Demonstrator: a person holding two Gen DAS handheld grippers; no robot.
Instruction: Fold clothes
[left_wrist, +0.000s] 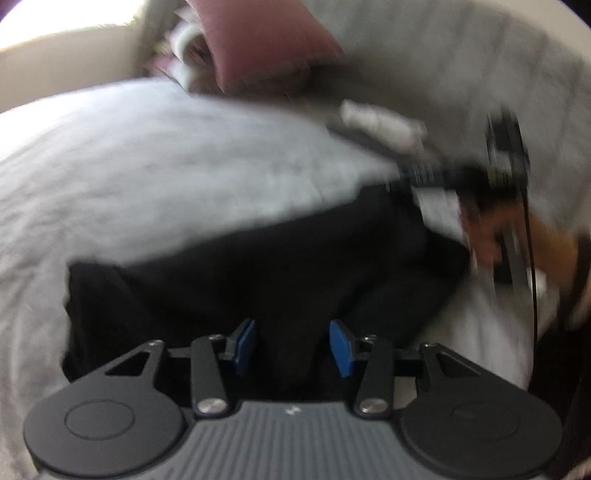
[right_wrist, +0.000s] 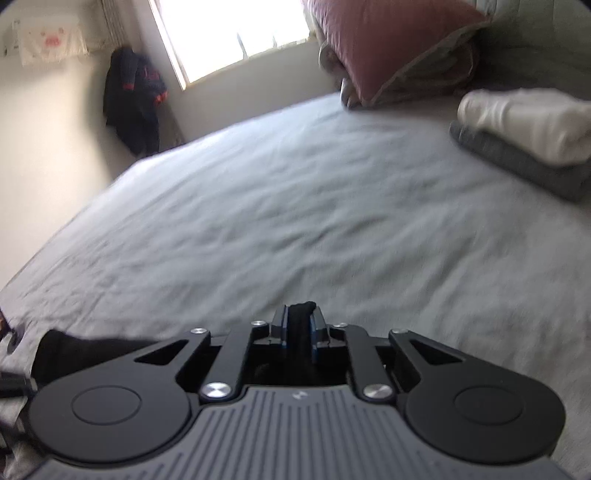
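Observation:
A black garment (left_wrist: 258, 269) lies on the grey bedspread (left_wrist: 147, 166). My left gripper (left_wrist: 293, 339) is open, its blue pads (left_wrist: 341, 345) wide apart just above the garment's near edge, holding nothing. My right gripper (right_wrist: 298, 319) is shut on a fold of the black garment (right_wrist: 300, 325), which trails off to the left (right_wrist: 81, 354) in the right wrist view. In the blurred left wrist view the right gripper (left_wrist: 506, 158) shows at the garment's far right end, in a hand.
A folded white piece on a folded grey piece (right_wrist: 524, 140) sits at the bed's right side. A maroon pillow (right_wrist: 391, 44) lies at the head. A dark jacket (right_wrist: 133, 99) hangs by the window wall. The bedspread (right_wrist: 295, 206) spreads wide ahead.

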